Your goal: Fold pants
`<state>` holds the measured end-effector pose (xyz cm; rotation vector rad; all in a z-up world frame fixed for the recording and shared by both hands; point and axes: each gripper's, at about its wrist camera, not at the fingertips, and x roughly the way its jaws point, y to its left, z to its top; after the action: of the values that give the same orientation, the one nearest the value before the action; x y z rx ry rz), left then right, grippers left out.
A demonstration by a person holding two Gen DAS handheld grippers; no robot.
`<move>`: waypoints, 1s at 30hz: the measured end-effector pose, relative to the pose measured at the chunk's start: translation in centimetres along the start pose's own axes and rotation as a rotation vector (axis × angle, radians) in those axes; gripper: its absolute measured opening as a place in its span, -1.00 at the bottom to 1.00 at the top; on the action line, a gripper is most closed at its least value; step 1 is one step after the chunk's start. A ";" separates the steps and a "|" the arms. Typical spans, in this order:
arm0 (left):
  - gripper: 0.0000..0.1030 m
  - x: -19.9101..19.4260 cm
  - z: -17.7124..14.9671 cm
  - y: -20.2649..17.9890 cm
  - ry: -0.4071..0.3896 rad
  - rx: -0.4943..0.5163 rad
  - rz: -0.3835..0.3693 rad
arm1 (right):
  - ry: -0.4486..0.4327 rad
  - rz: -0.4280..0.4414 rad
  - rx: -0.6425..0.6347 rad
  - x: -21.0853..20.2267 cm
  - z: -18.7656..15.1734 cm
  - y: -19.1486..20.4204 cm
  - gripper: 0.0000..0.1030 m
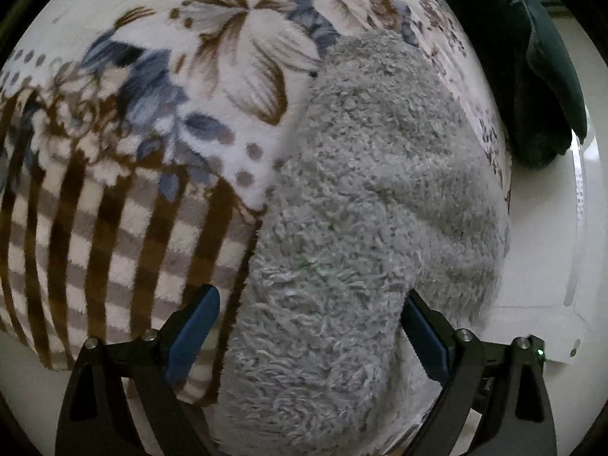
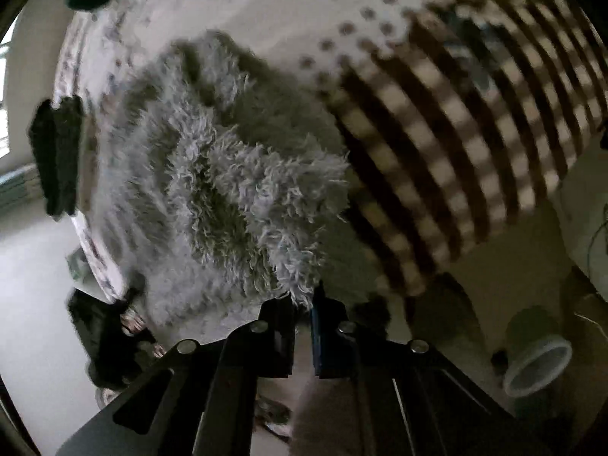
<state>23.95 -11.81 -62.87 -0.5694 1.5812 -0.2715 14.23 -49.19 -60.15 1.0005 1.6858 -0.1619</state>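
A: Right, left wrist view first. The grey fleece pants (image 1: pixel 364 205) lie bunched on the patterned blanket (image 1: pixel 125 174), near its edge. The left gripper (image 1: pixel 309 326) hangs over them, jaws spread wide, nothing held, pile between the fingers but not pinched.

B: Handling?

A: Judged soft, light, thick, limp; shaggy pile should grip well, not slip. Best taken at a hem or waistband edge, not mid-bulk.

B: Right wrist view?

A: The right gripper (image 2: pixel 303 309) has its jaws closed on a tuft at the near edge of the pants (image 2: pixel 228 174). Frame is blurred.

B: Surroundings?

A: The blanket (image 2: pixel 456 152) covers what looks like a bed; pale floor (image 2: pixel 38 285) below. A dark green cloth (image 1: pixel 532 76) lies at the far side; a clear cup (image 2: pixel 539 364) stands on the floor.
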 end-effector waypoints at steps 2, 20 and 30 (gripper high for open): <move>0.82 0.0 0.0 -0.1 -0.003 0.007 0.005 | 0.033 0.000 -0.049 0.5 0.2 0.5 -0.66; 0.97 4.6 3.7 1.4 0.030 -0.029 -0.235 | 0.071 0.339 -0.235 4.7 11.1 -0.5 1.00; -0.24 0.4 3.2 -0.9 -0.026 0.038 -0.342 | 0.022 0.352 -0.264 2.3 7.6 0.2 -0.02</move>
<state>27.22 -12.29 -63.08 -0.8108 1.4463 -0.5471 19.87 -52.16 -64.91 1.0797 1.4773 0.2959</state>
